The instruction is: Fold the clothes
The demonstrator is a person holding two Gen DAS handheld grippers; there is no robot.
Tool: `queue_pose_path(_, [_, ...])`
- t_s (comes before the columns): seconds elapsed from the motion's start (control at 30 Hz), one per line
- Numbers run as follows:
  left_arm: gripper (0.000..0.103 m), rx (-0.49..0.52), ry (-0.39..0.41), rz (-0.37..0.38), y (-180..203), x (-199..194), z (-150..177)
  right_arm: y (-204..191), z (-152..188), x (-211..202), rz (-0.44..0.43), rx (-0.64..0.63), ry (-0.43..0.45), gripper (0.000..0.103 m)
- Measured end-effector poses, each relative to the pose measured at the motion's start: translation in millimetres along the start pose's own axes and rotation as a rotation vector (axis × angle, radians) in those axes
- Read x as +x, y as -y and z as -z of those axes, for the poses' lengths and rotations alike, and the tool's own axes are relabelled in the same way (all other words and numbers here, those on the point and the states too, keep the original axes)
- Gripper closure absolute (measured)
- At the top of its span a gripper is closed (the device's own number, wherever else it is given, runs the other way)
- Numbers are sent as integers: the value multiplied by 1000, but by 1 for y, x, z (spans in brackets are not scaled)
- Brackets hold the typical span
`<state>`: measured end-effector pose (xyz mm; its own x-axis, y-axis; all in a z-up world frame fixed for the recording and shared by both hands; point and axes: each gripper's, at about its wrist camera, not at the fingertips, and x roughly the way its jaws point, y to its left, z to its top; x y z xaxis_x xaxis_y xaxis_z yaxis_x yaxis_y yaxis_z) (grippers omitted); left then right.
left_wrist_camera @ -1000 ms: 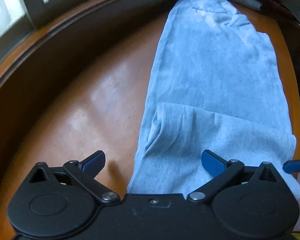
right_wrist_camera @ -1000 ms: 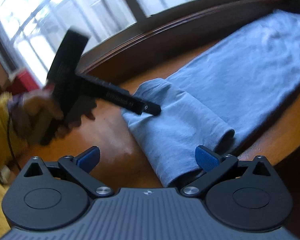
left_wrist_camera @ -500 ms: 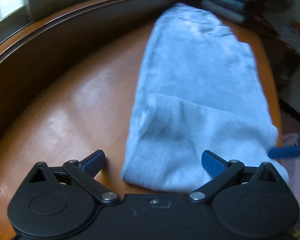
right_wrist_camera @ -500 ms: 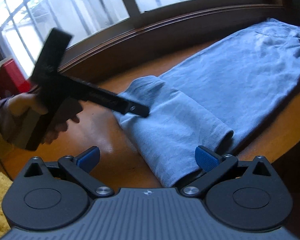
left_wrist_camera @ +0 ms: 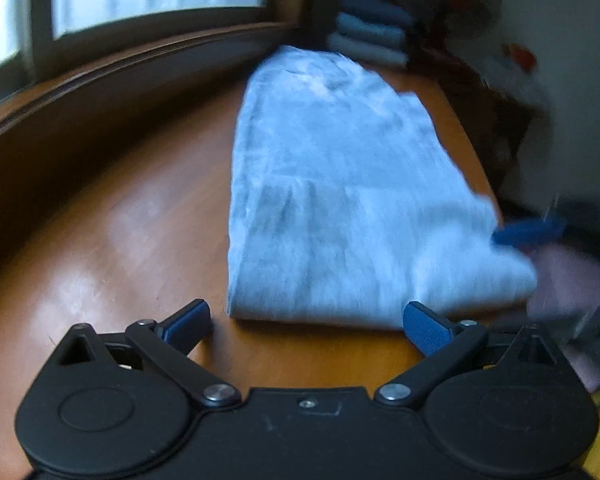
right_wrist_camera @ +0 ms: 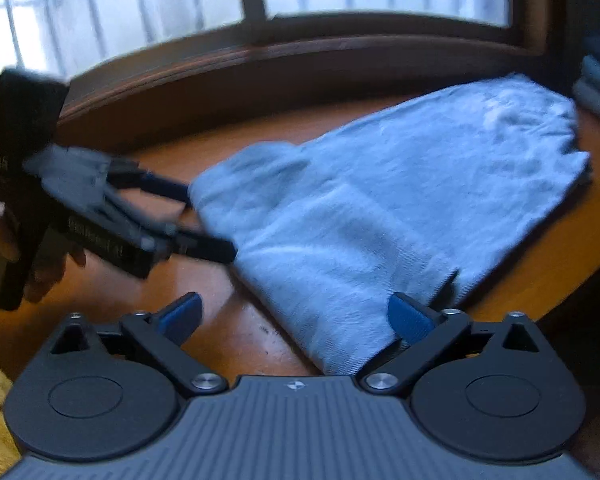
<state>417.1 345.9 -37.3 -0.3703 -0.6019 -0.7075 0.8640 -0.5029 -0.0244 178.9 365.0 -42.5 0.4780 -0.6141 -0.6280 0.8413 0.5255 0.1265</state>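
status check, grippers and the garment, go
Both grippers open, left, right, holding nothing. Light blue garment flat on wooden table, near end folded over. Nothing in the way.

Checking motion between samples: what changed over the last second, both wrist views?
Both grippers backed off the folded end of the light blue garment: the left gripper now shows bare table before the fold. Nothing was gripped or released. Unchanged: both open, the right gripper too; garment flat, one end folded over.

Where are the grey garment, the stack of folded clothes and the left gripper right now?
grey garment (left_wrist_camera: 340, 184): left wrist view, middle of the fabric.
stack of folded clothes (left_wrist_camera: 370, 36): left wrist view, middle of the pile.
left gripper (right_wrist_camera: 204, 220): right wrist view, between its fingertips.
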Motion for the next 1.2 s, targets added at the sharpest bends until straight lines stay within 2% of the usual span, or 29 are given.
queue_pose_path(0.03, [0,51,-17,-21,5,1,1,2,2,-7,-3,14,26,7])
queue_pose_path(0.1, [0,49,-23,-10,8,0,3,9,6,-17,-26,45,37,7])
queue_pose_path(0.2, [0,77,-1,10,8,-2,9,14,14,-20,4,75,-7,7])
queue_pose_path(0.27, [0,86,36,25,5,-2,14,16,21,-22,26,94,-7,12])
queue_pose_path(0.3, [0,90,60,31,5,-3,18,16,22,-23,31,93,2,18])
queue_pose_path(0.33, [0,93,77,36,4,-4,22,16,22,-24,36,91,12,19])
queue_pose_path(0.53, [0,103,40,33,-5,2,8,12,25,-26,47,78,38,19])
queue_pose_path(0.67, [0,148,35,77,-19,6,1,9,27,-23,59,67,37,22])
queue_pose_path(0.73, [0,175,43,101,-23,10,-2,6,28,-22,100,66,51,27])
queue_pose_path(0.87, [1,218,26,150,-21,17,-10,3,31,-15,118,44,45,37])
queue_pose_path(0.9, [4,233,25,162,-17,16,-10,2,31,-14,135,30,53,44])
queue_pose_path(0.93, [5,245,23,173,-13,15,-10,1,31,-13,151,18,60,56])
queue_pose_path(0.97, [6,240,22,175,-11,14,-9,2,32,-14,162,19,65,59])
queue_pose_path(1.07, [12,230,17,181,-5,11,-7,4,34,-18,171,20,65,63])
queue_pose_path(1.2, [15,196,-5,212,3,-2,-6,11,33,-32,107,61,54,66])
